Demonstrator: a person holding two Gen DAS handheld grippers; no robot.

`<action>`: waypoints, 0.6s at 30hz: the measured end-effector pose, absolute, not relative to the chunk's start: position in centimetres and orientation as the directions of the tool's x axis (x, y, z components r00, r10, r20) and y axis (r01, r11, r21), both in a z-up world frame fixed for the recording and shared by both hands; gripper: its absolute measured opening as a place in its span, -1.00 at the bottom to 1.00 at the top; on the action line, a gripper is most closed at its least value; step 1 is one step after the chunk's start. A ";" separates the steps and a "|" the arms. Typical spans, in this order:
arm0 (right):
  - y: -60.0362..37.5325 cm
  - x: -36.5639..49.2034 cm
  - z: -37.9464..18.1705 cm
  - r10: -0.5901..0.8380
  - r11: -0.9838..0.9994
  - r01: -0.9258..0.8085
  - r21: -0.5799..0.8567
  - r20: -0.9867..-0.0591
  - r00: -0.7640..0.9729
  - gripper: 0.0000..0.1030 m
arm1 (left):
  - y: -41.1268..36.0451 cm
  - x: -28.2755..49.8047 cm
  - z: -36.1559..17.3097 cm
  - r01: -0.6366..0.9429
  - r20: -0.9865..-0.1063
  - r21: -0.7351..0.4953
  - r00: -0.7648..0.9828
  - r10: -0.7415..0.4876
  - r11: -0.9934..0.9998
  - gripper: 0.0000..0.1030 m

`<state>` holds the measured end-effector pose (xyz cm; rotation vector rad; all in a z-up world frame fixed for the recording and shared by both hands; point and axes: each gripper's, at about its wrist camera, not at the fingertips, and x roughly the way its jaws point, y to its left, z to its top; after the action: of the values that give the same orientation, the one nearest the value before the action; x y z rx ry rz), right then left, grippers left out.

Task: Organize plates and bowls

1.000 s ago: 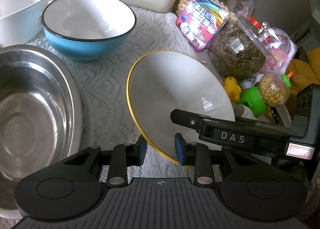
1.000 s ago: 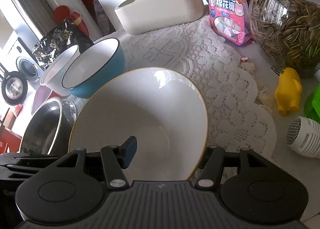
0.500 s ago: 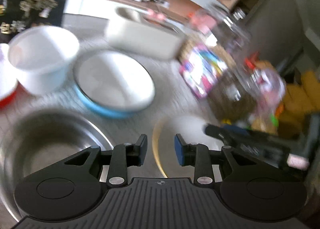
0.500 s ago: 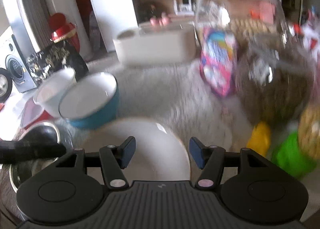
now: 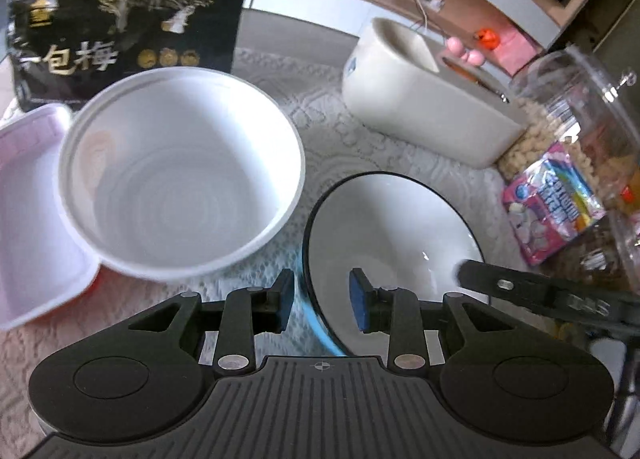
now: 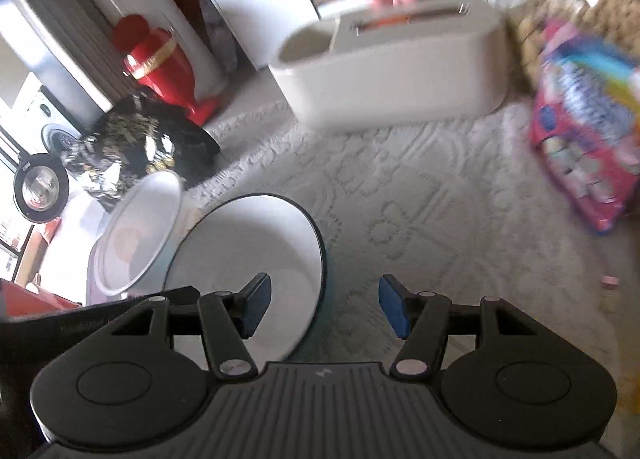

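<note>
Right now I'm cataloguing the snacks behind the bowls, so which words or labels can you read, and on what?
"包梅": gold characters on the black snack bag; the character before them is cut off, and the smaller print above is too blurred.
Pink candy packet: blue lettering, too blurred to read.
Right tool's arm: faint lettering, unreadable.
Bowls: no text.

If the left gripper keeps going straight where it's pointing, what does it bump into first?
Probably the near rim of the blue bowl. The left gripper is open with that rim right ahead between its fingertips, though depth is hard to judge here.
</note>
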<state>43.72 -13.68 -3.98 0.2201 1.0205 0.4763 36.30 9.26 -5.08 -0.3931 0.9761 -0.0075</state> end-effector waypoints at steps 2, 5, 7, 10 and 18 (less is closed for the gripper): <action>-12.8 44.8 -5.4 0.475 0.879 -0.255 0.403 -0.786 0.395 0.17 | 9.1 37.0 -5.7 -0.166 -0.815 -0.328 0.548 -0.189 0.930 -0.36; -12.3 45.9 -7.2 0.531 0.847 -0.243 0.473 -0.780 0.330 0.16 | 9.1 37.8 -6.3 -0.170 -0.826 -0.328 0.530 -0.194 0.929 -0.37; -12.1 46.1 -7.7 0.576 0.816 -0.253 0.519 -0.766 0.286 0.12 | 8.8 38.1 -6.5 -0.168 -0.831 -0.317 0.524 -0.188 0.933 -0.36; -11.9 45.6 -7.1 0.562 0.822 -0.296 0.486 -0.775 0.288 0.11 | 7.5 39.0 -6.4 -0.150 -0.842 -0.300 0.506 -0.187 0.942 -0.36; -16.9 45.0 -5.1 0.498 0.865 -0.296 0.405 -0.764 0.410 0.12 | 2.7 40.8 -7.2 -0.047 -0.835 -0.341 0.474 -0.280 0.939 -0.38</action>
<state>44.96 -16.93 -5.06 0.2189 1.0339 0.5049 40.84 2.68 -7.18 -0.3394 1.0732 -0.1457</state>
